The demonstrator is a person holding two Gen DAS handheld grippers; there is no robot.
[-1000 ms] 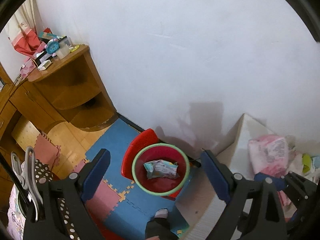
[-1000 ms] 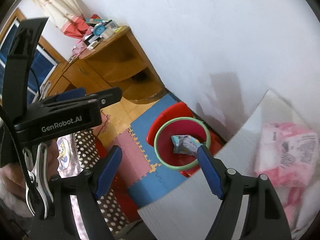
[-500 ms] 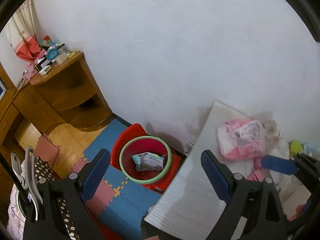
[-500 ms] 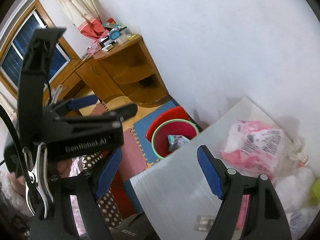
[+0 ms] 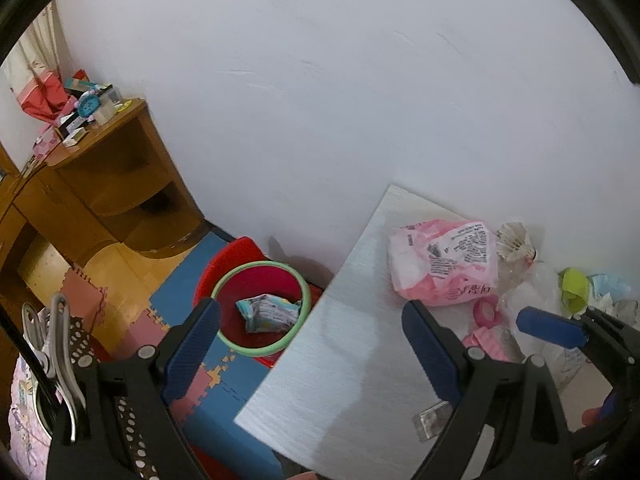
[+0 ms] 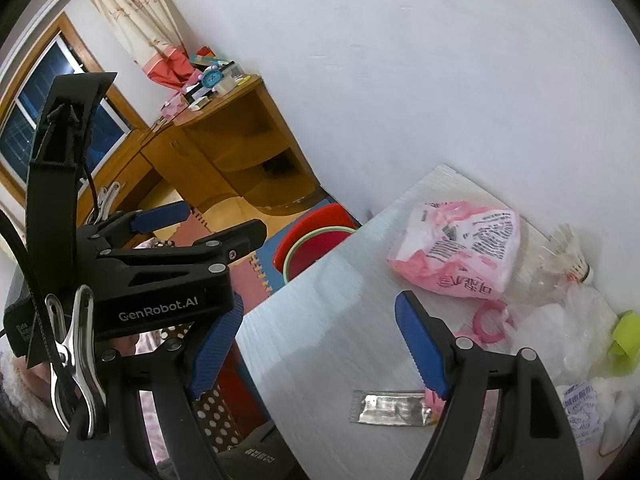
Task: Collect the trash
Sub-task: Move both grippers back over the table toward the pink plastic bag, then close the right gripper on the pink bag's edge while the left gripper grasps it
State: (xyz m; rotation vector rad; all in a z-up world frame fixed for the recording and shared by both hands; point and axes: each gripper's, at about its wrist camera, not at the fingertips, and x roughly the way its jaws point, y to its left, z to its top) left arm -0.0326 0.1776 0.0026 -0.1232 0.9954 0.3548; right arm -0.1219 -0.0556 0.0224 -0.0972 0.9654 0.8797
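My left gripper (image 5: 312,346) is open and empty, above the left edge of a white table (image 5: 340,360). Below and to its left stands a red bin with a green rim (image 5: 224,292), a crumpled packet (image 5: 268,312) inside. My right gripper (image 6: 320,344) is open too, nothing between its fingers, over the table's near part. On the table lie a pink plastic bag (image 6: 456,256), a silver wrapper (image 6: 388,408), a pink ring (image 6: 490,322), a shuttlecock (image 6: 572,252), clear plastic and a green scrap (image 6: 626,338). The pink bag (image 5: 444,264) lies beyond my left gripper's right finger.
A wooden corner shelf (image 5: 120,184) with small items on top stands left against the white wall. Foam floor mats (image 5: 180,292) lie around the bin. A dotted cloth (image 5: 76,336) and a metal clip (image 5: 60,344) sit at the lower left. A window (image 6: 60,120) is at far left.
Both grippers have swung right, from above the bin to above the table. The bin has slid left in both views, and the pink bag and other trash have come into view.
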